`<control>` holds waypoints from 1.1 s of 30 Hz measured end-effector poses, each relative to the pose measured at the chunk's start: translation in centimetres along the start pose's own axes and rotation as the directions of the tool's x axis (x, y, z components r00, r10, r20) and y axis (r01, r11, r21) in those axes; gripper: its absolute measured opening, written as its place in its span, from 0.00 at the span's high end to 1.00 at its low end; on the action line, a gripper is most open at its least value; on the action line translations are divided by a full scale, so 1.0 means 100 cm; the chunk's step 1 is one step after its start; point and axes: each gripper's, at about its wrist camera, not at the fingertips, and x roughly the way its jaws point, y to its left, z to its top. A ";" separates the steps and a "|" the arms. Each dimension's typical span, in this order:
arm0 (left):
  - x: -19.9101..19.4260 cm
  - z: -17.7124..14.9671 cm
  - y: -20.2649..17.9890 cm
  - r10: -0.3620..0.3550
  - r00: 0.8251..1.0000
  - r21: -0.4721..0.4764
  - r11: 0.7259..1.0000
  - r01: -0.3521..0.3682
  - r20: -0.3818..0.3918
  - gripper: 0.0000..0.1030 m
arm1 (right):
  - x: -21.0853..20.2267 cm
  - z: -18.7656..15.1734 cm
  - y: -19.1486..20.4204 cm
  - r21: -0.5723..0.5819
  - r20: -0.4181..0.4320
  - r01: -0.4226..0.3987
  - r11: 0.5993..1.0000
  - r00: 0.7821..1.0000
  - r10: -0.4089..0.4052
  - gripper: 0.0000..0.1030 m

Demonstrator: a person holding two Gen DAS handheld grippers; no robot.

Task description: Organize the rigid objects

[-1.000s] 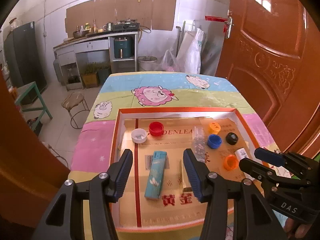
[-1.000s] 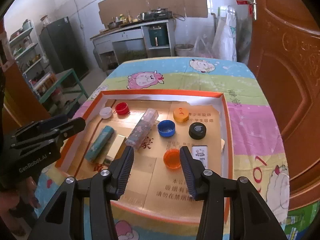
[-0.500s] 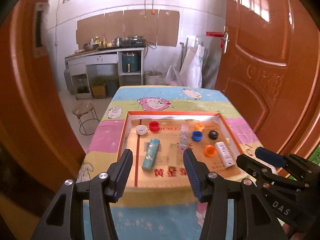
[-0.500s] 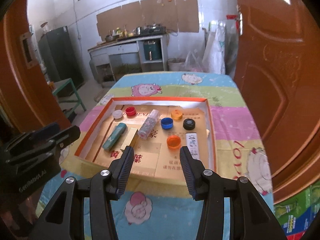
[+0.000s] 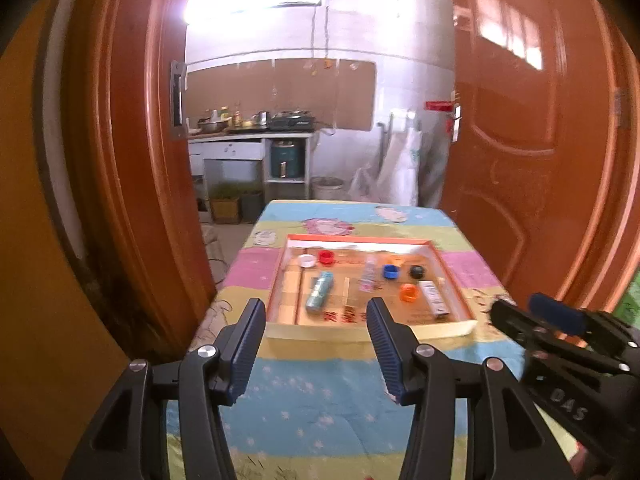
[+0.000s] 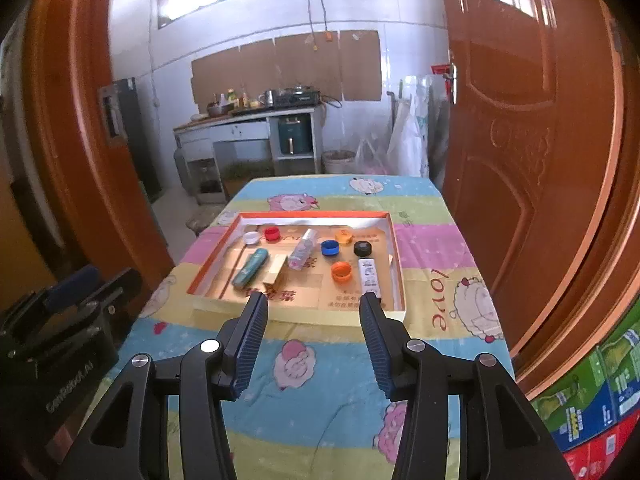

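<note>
Nearest to you, your left gripper [image 5: 316, 344] has its jaws spread wide with nothing between them, and your right gripper [image 6: 308, 338] stands apart about as wide and holds nothing either. Under both pairs of jaws there is only the cartoon tablecloth [image 6: 320, 364], so neither tool is touching anything.

Just beyond the fingertips sits the orange-rimmed tray [image 6: 398, 256], its near wall ahead of your right jaws. Inside it, ahead and left of your right jaws, lies the teal tube [image 6: 250, 267] with a tan box [image 6: 277, 267] beside it; straight ahead a clear small bottle [image 6: 302, 249] lies tilted; ahead and right are the orange cap [image 6: 341, 272] and the white carton [image 6: 369, 277]. Further in are the blue cap [image 6: 330, 248], the black cap [image 6: 363, 248], a white cap [image 6: 251, 237], a red cap [image 6: 272, 233] and a small orange cap [image 6: 343, 236].

From this far out, your risk is the way back in: coming in low, a finger could catch the near wall and shove the whole tray, scattering the caps. The bottle is round and may roll off if you nip it off-centre. The two grippers are close side by side, so reaching for neighbouring pieces together could knock them against each other
</note>
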 end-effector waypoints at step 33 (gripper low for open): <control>-0.123 -0.037 -0.009 -0.002 0.991 0.031 1.000 -0.002 0.133 0.49 | -0.128 -0.052 0.027 -0.041 0.148 0.062 0.997 0.987 -0.056 0.52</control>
